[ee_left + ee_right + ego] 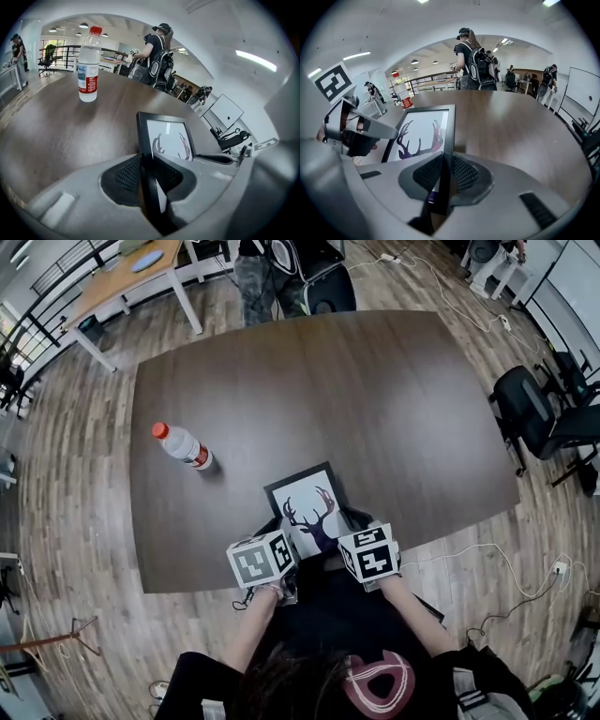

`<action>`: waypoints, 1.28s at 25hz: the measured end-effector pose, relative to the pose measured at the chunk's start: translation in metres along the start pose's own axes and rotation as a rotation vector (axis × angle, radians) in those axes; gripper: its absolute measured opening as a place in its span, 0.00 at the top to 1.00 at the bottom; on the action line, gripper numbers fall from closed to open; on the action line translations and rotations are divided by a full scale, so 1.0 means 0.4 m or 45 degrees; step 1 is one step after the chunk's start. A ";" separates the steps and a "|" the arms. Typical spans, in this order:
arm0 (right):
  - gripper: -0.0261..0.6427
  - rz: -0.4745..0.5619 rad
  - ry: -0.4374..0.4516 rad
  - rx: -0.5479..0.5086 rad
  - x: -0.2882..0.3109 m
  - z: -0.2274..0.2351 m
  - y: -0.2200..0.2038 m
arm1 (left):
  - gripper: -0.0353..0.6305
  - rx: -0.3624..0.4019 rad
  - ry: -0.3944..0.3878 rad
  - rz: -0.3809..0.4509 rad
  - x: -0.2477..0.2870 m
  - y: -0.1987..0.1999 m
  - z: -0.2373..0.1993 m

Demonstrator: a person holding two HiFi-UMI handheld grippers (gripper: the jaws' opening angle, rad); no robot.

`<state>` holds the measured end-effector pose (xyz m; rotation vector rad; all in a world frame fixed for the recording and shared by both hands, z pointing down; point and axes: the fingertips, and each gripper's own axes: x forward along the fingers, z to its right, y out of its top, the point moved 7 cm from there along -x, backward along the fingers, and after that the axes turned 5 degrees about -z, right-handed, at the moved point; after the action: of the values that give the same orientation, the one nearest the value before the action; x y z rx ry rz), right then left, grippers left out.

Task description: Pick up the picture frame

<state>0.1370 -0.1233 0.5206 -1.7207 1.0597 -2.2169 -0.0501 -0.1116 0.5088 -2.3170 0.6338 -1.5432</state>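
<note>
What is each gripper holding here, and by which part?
Both hold the picture frame. The left gripper is clamped on its left side bar and the right gripper on its right side bar, each near the frame's bottom end.

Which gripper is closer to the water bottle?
Left. The left gripper clamps the picture frame on the edge toward the water bottle; the right gripper clamps the opposite edge.

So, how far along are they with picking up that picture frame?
Done: the left hand-held gripper and right hand-held gripper each clamp a side edge of the picture frame. In hand: both hold it over the table. Left: lifting it clear; I can't tell whether it's off the wood.
</note>
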 end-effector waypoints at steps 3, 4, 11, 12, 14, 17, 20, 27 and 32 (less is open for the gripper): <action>0.86 0.042 -0.014 0.008 -0.021 0.007 0.019 | 0.82 0.046 -0.005 0.039 -0.016 0.022 0.017; 0.86 0.058 -0.022 0.005 -0.027 0.009 0.026 | 0.82 0.062 -0.006 0.053 -0.021 0.028 0.023; 0.85 0.210 -0.110 -0.096 -0.077 0.015 0.089 | 0.83 0.030 -0.079 0.149 -0.049 0.069 0.046; 0.85 0.224 -0.109 -0.102 -0.084 0.018 0.098 | 0.83 0.032 -0.082 0.163 -0.054 0.074 0.051; 0.85 0.229 -0.108 -0.110 -0.097 0.021 0.105 | 0.83 0.057 -0.077 0.191 -0.063 0.083 0.062; 0.85 0.250 -0.112 -0.105 -0.112 0.022 0.110 | 0.83 0.096 -0.076 0.238 -0.079 0.093 0.074; 0.85 0.297 -0.126 -0.103 -0.121 0.019 0.126 | 0.83 0.133 -0.080 0.290 -0.093 0.108 0.078; 0.85 0.371 -0.137 -0.087 -0.148 0.016 0.144 | 0.82 0.200 -0.080 0.366 -0.129 0.131 0.099; 0.86 0.430 -0.147 -0.088 -0.172 0.014 0.157 | 0.82 0.210 -0.096 0.417 -0.151 0.141 0.111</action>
<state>0.1464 -0.1376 0.4290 -1.5375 1.3006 -1.8739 -0.0407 -0.1299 0.4173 -2.0206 0.7886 -1.3005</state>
